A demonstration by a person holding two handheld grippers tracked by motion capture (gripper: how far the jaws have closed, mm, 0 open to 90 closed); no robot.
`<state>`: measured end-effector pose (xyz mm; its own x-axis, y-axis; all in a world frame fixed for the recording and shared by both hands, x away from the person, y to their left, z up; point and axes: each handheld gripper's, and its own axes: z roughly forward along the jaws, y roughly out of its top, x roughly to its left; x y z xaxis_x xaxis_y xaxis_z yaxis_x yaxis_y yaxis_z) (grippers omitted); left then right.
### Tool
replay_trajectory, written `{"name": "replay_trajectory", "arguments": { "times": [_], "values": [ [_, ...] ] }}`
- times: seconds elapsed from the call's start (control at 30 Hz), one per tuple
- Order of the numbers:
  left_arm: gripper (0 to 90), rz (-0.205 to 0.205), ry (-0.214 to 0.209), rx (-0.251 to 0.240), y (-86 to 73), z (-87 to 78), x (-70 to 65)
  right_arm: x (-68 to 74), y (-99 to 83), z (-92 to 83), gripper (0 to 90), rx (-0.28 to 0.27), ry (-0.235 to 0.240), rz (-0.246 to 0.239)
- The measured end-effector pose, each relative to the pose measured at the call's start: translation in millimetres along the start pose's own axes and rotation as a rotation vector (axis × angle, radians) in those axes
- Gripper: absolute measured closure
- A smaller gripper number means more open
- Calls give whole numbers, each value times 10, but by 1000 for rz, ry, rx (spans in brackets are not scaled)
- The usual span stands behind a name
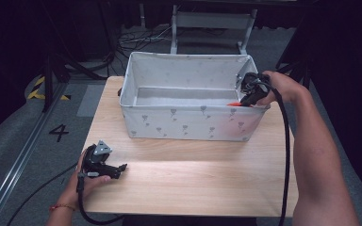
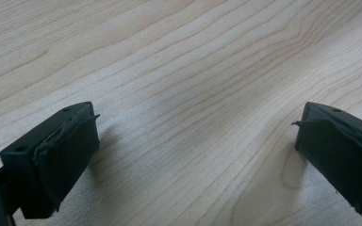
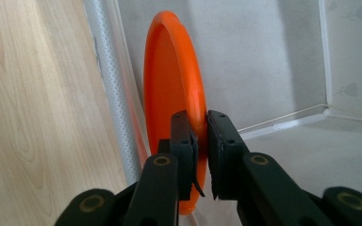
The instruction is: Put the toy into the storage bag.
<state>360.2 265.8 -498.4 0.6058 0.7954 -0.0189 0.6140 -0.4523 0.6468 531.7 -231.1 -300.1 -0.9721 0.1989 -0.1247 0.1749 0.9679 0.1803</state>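
An orange plate (image 3: 169,80) hangs on edge inside the white fabric box (image 1: 188,120), close against its wall. My right gripper (image 3: 201,136) is shut on the plate's rim. From above, that gripper (image 1: 250,92) sits at the box's right end, with a sliver of the orange plate (image 1: 235,104) showing just inside the front wall. My left gripper (image 1: 119,168) rests on the wooden table (image 1: 193,179) near its front left corner. Its jaws stand wide apart over bare wood, with nothing between its fingers (image 2: 66,155).
The box has a grey floral print and stands at the back of the table. Cables trail from both grippers over the table's front edge. A grey floor with a painted 4 (image 1: 59,132) lies to the left, and a metal frame (image 1: 212,23) stands behind.
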Motion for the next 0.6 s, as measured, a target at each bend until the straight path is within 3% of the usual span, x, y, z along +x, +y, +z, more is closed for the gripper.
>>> {"name": "replay_trajectory", "arguments": {
  "times": [0.6],
  "values": [
    [5, 0, -1, -2, -4, -2, -1, -28, -7, 103, 798, 37, 36, 28]
  ]
}}
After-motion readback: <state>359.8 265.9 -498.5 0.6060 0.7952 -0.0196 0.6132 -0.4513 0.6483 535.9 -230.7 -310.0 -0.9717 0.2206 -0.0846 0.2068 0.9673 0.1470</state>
